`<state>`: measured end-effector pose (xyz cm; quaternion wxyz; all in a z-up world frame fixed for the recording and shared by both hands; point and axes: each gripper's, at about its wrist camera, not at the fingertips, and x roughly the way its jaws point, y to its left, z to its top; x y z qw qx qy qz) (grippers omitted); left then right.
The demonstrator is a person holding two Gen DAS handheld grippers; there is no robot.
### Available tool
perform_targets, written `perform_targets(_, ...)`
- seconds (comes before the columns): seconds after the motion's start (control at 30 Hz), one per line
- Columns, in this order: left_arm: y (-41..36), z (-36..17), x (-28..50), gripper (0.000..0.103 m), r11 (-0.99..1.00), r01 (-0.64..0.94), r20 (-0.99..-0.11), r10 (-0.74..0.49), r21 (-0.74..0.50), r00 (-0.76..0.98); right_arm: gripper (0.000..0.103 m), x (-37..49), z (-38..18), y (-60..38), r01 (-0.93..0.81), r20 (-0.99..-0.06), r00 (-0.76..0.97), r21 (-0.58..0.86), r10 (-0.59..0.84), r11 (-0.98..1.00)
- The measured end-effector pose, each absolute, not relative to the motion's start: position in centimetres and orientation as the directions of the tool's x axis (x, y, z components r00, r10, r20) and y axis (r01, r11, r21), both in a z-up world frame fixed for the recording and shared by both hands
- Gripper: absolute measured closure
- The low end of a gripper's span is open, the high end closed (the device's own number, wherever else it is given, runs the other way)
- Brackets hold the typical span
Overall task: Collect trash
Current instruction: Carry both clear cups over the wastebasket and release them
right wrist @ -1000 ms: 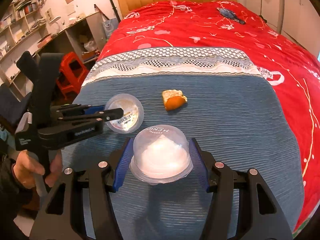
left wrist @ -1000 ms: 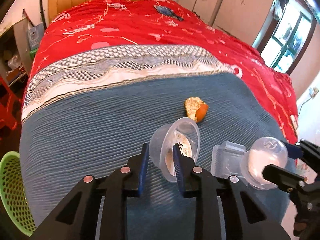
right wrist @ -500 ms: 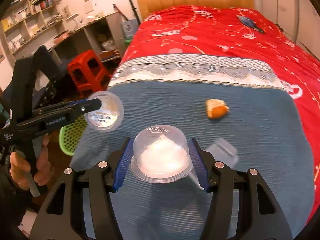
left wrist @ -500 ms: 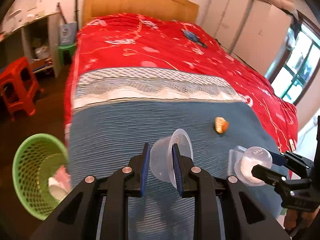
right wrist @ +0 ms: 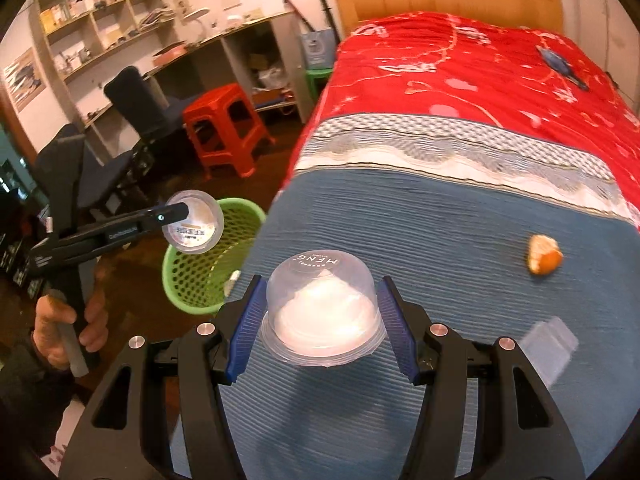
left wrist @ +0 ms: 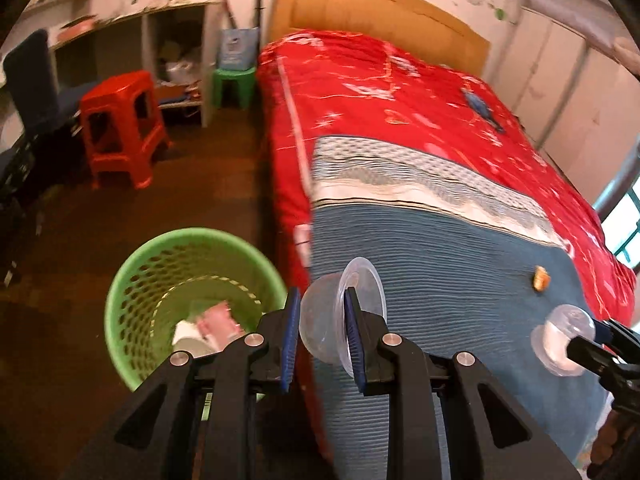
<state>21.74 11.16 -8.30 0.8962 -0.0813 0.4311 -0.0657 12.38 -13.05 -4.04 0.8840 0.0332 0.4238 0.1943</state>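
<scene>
My left gripper is shut on the wall of an empty clear plastic cup, held at the bed's left edge beside the green basket. From the right wrist view that cup hangs over the basket. My right gripper is shut on a clear domed container with white paper inside, above the blue blanket; the left wrist view shows it at the right. An orange peel and a flat clear plastic piece lie on the blanket.
The basket holds some white and pink trash. A red stool and a green stool stand on the dark floor left of the bed. A dark chair and shelves are further left. A hand grips the left handle.
Both grippers have swung left off the bed's middle toward its left edge, each keeping its load. The green basket has come into full view under the left cup.
</scene>
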Motion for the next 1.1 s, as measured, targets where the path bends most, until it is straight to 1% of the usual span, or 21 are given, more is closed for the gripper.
perform_targets(0.2,14.5,-10.3,23.2,0.081,0.982,-0.014,-0.791,-0.144,-0.19,0.594,0.046,13.2,-4.4,-10.3,-0.34,-0.741,0.543,0.236,0.395,0.91)
perform_targets(0.4,16.2,-12.3,24.8,0.081,0.98,-0.054,-0.816,-0.128,-0.19,0.564,0.046,14.2,-4.9,-8.4,-0.358,-0.749,0.522,0.243,0.409,0.902)
perform_targets(0.47,16.5,-12.9,25.1,0.074,0.979,-0.058,-0.821,-0.131,-0.196,0.555,0.046,14.5,-5.1,-7.9,-0.361,-0.751,0.516,0.245,0.412,0.9)
perform_targets(0.53,16.8,-13.3,25.2,0.072,0.978,-0.065,-0.823,-0.129,-0.197,0.553,0.046,14.7,-5.3,-7.4,-0.365,-0.753,0.509,0.25,0.417,0.897)
perform_targets(0.63,17.2,-13.6,25.1,0.064,0.975,-0.069,-0.823,-0.138,-0.21,0.551,0.045,15.1,-5.5,-6.5,-0.372,-0.755,0.5,0.256,0.425,0.892)
perform_targets(0.7,17.7,-13.7,24.8,0.064,0.973,-0.079,-0.822,-0.137,-0.215,0.553,0.045,15.2,-5.7,-6.0,-0.377,-0.755,0.495,0.26,0.43,0.889)
perform_targets(0.9,19.3,-13.0,23.1,0.06,0.965,-0.102,-0.806,-0.14,-0.24,0.575,0.045,16.1,-6.2,-4.2,-0.391,-0.756,0.475,0.278,0.451,0.877)
perform_targets(0.97,19.9,-12.6,22.2,0.055,0.966,-0.113,-0.795,-0.123,-0.234,0.594,0.045,16.4,-6.4,-3.4,-0.396,-0.757,0.468,0.283,0.457,0.874)
perform_targets(1.1,21.1,-12.1,20.8,0.049,0.966,-0.136,-0.785,-0.093,-0.22,0.612,0.045,17.4,-7.1,-1.2,-0.412,-0.762,0.439,0.299,0.475,0.861)
